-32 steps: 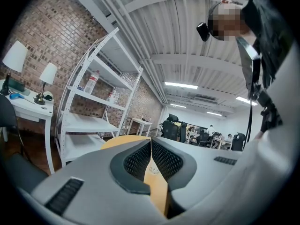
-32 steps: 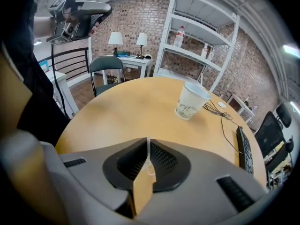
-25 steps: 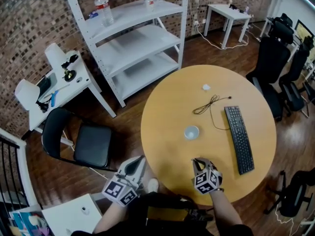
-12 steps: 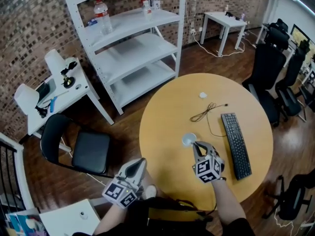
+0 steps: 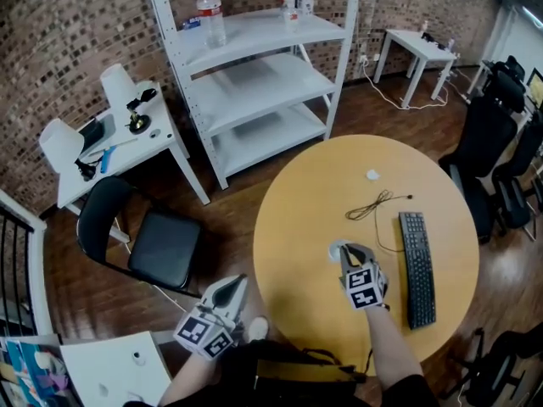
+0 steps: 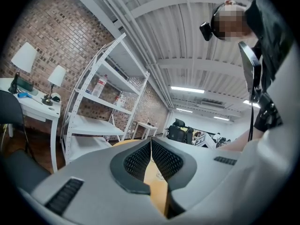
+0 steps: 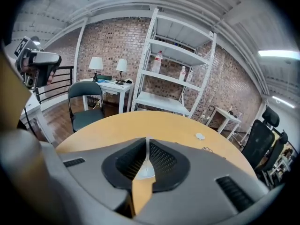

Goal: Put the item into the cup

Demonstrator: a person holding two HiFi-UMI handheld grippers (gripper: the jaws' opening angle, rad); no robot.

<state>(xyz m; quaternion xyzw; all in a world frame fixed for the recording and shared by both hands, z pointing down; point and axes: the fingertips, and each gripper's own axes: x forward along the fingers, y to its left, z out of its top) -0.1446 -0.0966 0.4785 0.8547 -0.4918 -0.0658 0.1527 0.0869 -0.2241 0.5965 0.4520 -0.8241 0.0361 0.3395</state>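
The white cup [image 5: 336, 248] stands on the round wooden table [image 5: 314, 193], half hidden under my right gripper [image 5: 347, 250], which hovers right over it. In the right gripper view the cup [image 7: 145, 170] shows as a white patch below the jaws. The right gripper [image 7: 147, 144] has its jaws just starting to open, the pads still almost touching; a thin white sliver sits between them and I cannot tell whether it is an item. My left gripper [image 5: 238, 281] hangs off the table's left edge, shut and empty [image 6: 151, 145].
A black keyboard [image 5: 417, 268] lies to the right of the cup, a loose black cable [image 5: 377, 203] beyond it, and a small white object [image 5: 372, 175] farther back. A black chair [image 5: 161, 244] and white shelving [image 5: 254, 66] stand to the left of the table.
My right gripper has moved from the table's near edge forward to the cup and now covers part of it. The left gripper has stayed low at the left.
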